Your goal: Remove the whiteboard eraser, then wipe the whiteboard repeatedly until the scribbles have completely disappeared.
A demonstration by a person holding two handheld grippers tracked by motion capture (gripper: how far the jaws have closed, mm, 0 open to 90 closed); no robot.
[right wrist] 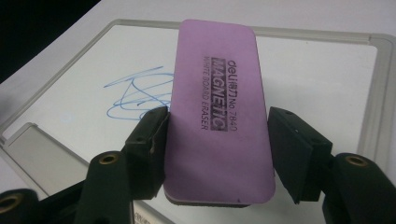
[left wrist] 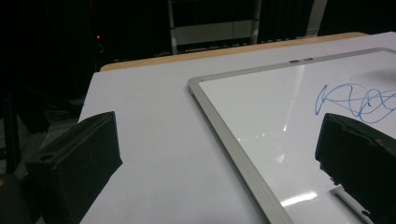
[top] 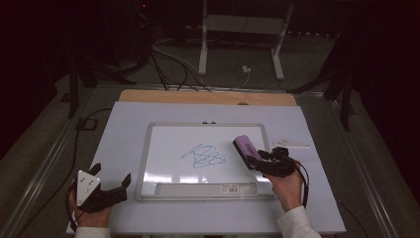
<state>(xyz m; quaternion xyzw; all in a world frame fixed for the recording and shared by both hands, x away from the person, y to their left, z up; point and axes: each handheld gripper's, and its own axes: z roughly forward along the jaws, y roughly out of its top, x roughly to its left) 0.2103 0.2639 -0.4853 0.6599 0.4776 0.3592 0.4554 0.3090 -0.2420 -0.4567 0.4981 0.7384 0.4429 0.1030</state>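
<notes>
A purple magnetic whiteboard eraser (top: 244, 146) (right wrist: 217, 116) is held over the right part of the whiteboard (top: 168, 148) (right wrist: 317, 70), printed face up. My right gripper (top: 251, 159) (right wrist: 218, 122) is shut on its long sides. A blue marker scribble (top: 204, 156) (left wrist: 359, 100) (right wrist: 135, 95) sits in the middle of the board, just left of the eraser. My left gripper (top: 113, 174) (left wrist: 219, 119) rests open on the table off the whiteboard's (left wrist: 261, 107) near left corner, with nothing between its jaws.
The board lies on a white table cover (top: 124, 129) with a wooden edge (top: 208, 97) at the far side. A small white object (top: 293, 144) lies to the right of the board. A labelled strip (top: 198, 188) runs along the board's near rim. Cables (top: 168, 64) and stand legs (top: 203, 44) lie beyond the table.
</notes>
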